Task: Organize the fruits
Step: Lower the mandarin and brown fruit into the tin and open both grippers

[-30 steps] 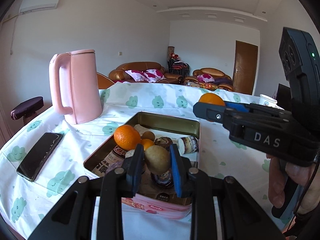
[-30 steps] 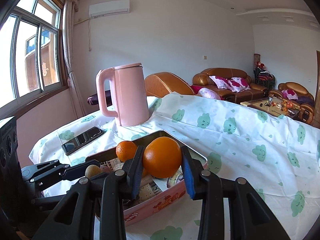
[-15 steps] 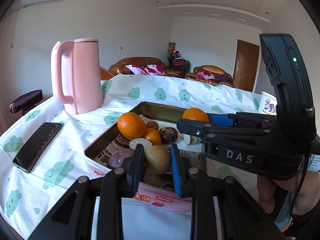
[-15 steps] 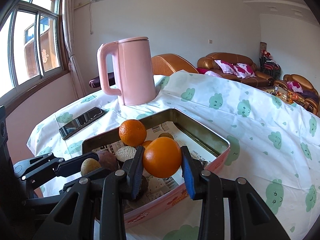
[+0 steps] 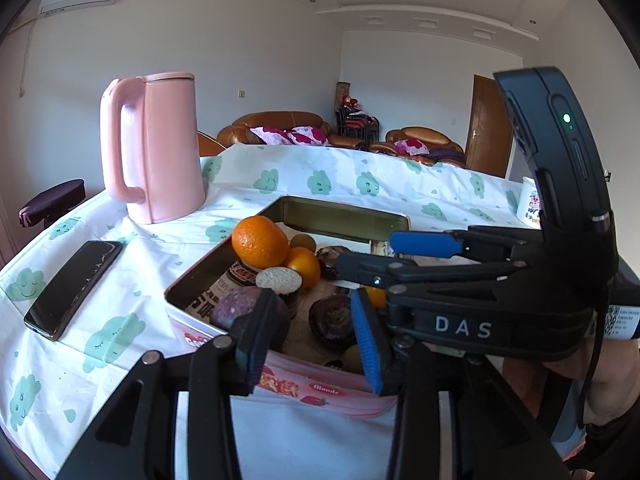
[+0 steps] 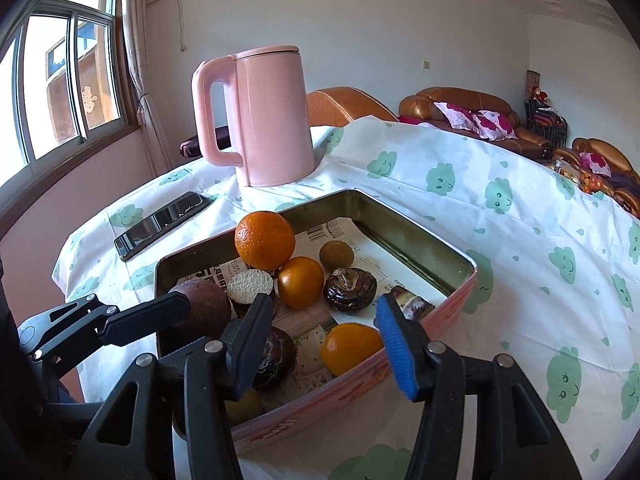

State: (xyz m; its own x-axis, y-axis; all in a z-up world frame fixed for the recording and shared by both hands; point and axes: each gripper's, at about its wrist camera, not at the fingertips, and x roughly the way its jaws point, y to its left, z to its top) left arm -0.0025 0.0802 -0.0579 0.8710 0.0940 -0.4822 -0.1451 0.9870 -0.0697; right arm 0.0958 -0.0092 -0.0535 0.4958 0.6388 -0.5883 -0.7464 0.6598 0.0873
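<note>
Both grippers hover over the near end of a pink-sided tin tray [image 6: 452, 304] lined with printed paper, on a surface draped in a white cloth with green cloud faces [image 6: 520, 216]. The right gripper [image 6: 326, 334] has just been opening; its jaws stand apart with nothing pressed between them, and a smooth orange [image 6: 350, 346] lies loose in the tray just below and between its fingers. The left gripper [image 5: 314, 334] has likewise just been opening and holds nothing, its jaws apart; a brownish-green fruit [image 5: 354, 356] lies in the tray's near corner beside its blue pad, and a dark wrinkled fruit [image 5: 330, 320] sits beyond the gap. Farther in, a large orange [image 6: 265, 240] rests atop the pile, with a smaller orange [image 6: 301, 282] beside it and a kiwi [image 6: 337, 255] behind. A pink kettle [image 6: 264, 116] and a black phone [image 6: 162, 220] stand on the cloth to the left of the tray.
</note>
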